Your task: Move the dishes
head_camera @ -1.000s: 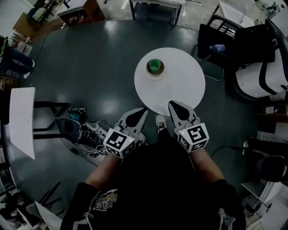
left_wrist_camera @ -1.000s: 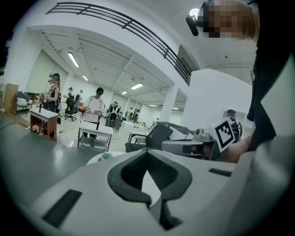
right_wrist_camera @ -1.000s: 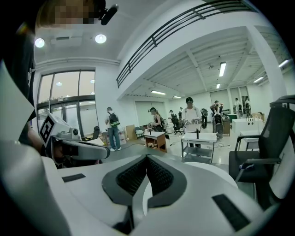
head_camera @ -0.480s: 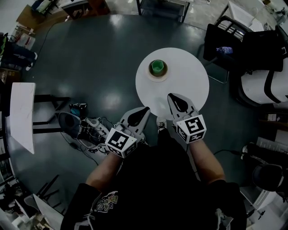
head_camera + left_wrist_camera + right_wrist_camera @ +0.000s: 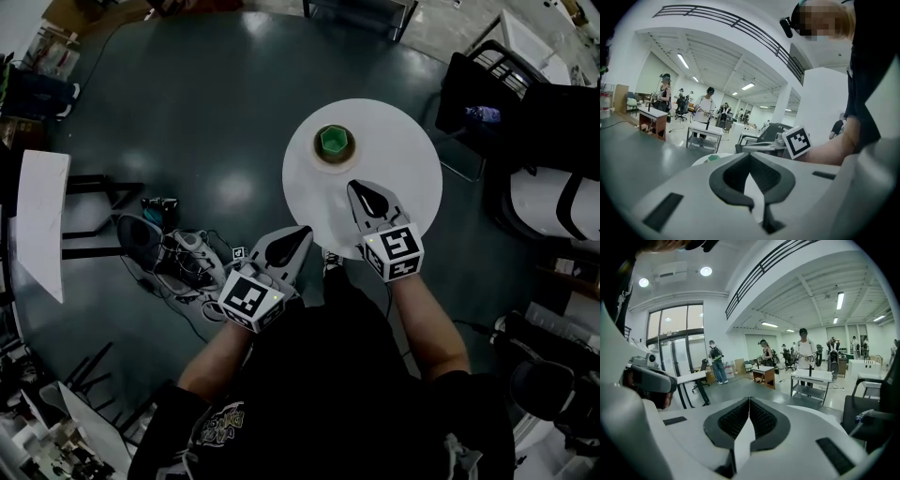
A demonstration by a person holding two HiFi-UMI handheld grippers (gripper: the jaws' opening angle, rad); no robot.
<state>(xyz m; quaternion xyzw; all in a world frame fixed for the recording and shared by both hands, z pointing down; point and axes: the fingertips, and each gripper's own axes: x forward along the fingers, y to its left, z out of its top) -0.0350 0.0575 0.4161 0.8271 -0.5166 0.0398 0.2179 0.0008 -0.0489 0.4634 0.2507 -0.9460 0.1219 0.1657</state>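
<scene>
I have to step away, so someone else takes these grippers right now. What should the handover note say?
Left gripper: jaws shut, empty, by the near edge of the round white table.
Right gripper: jaws shut, empty, over the table, short of the dishes.
Dishes: the green cup stands on a tan round saucer on the table's far side, neither gripper touching it.
Done: nothing gripped yet.
Left: open a gripper, reach the cup and saucer, move them.
</scene>
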